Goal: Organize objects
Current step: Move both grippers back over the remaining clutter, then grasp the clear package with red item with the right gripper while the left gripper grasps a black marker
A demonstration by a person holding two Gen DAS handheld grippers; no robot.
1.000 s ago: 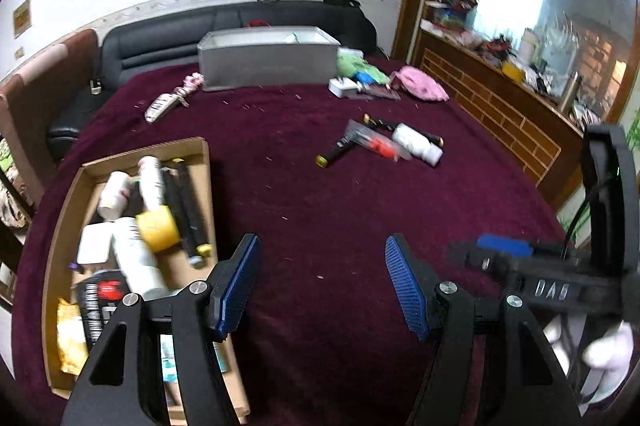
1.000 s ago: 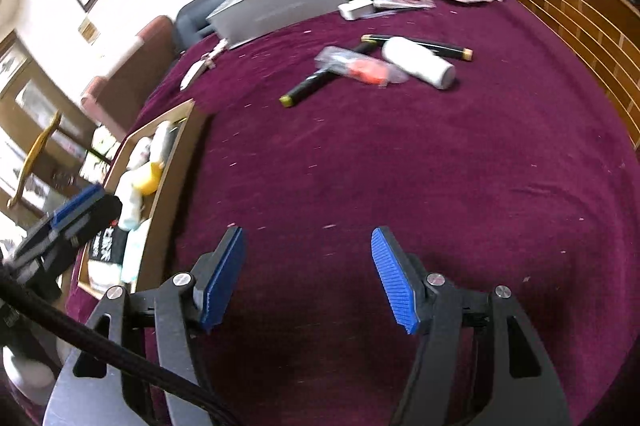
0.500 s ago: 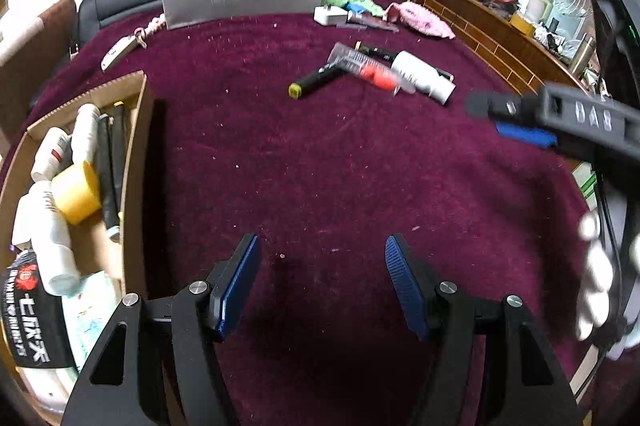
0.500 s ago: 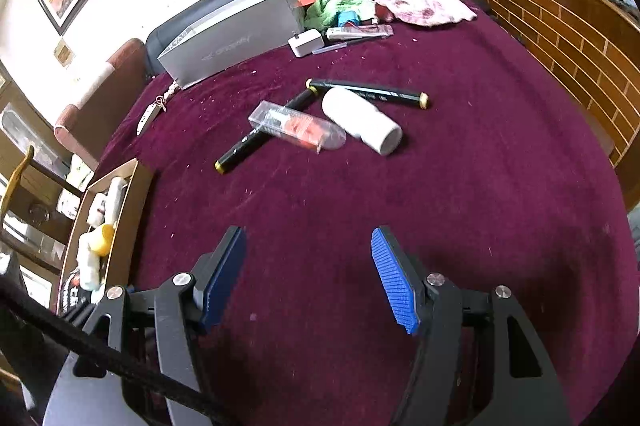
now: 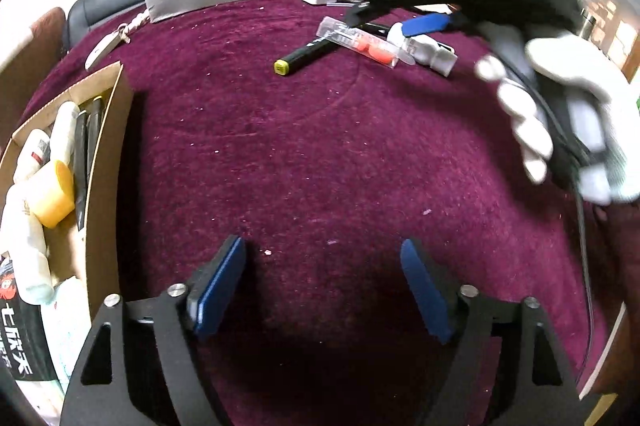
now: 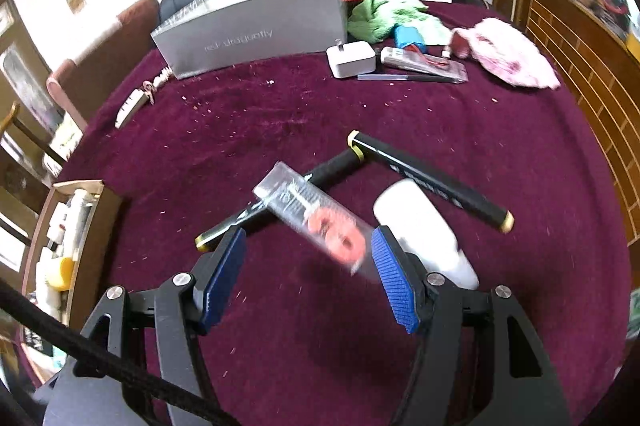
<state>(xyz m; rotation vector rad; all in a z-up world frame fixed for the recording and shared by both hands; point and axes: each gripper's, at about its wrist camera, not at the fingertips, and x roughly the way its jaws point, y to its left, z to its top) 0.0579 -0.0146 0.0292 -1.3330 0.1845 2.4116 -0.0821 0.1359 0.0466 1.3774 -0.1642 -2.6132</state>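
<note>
Clear packet (image 6: 316, 214) with orange rings – tilted across black marker (image 6: 276, 200), white bottle (image 6: 424, 230) beside

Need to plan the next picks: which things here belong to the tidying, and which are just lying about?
Job:
- clear plastic packet with orange pieces
- white cylindrical bottle
- two black markers with yellow ends
- open cardboard box of sorted items
- right gripper, open

Lying about, probably:
- long grey carton
- green cloth
- pink cloth

Spread gripper (image 6: 308, 274) above clear packet (image 6: 312, 216)
</note>
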